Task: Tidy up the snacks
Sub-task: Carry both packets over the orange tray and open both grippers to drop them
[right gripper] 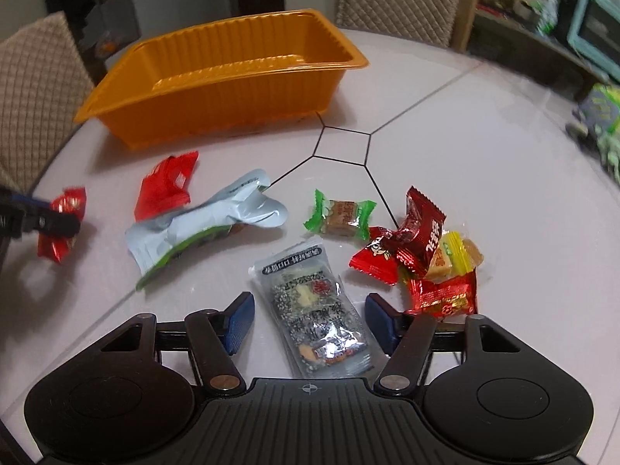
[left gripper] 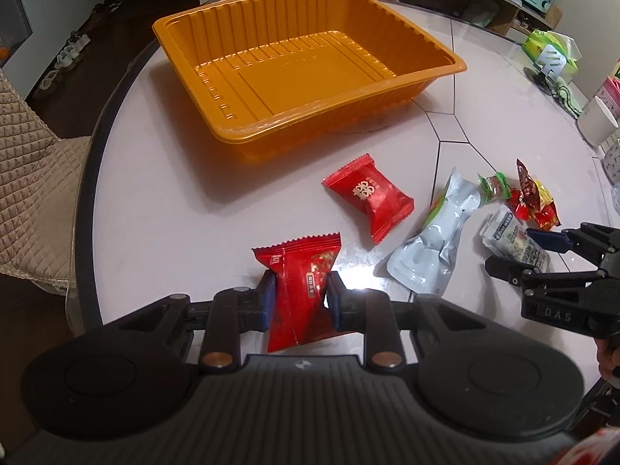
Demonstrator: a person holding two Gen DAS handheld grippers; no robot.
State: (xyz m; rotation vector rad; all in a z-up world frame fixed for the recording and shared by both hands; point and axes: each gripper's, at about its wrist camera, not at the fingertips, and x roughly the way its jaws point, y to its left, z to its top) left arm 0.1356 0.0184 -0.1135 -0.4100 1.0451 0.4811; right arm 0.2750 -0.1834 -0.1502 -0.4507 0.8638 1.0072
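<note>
Here, orange tray (left gripper: 306, 77) at 12 o'clock on white table (left gripper: 155, 213), nothing inside. Left gripper (left gripper: 298, 302) clamped on red snack packet (left gripper: 300, 290) at 6 o'clock of tray, pads pressing both sides. Right gripper (right gripper: 308, 321) part open around clear sesame packet (right gripper: 314, 317), pads (right gripper: 240, 319) apart from wrapper. Loose candy pile (right gripper: 426, 255) at 1 o'clock of right gripper.
</note>
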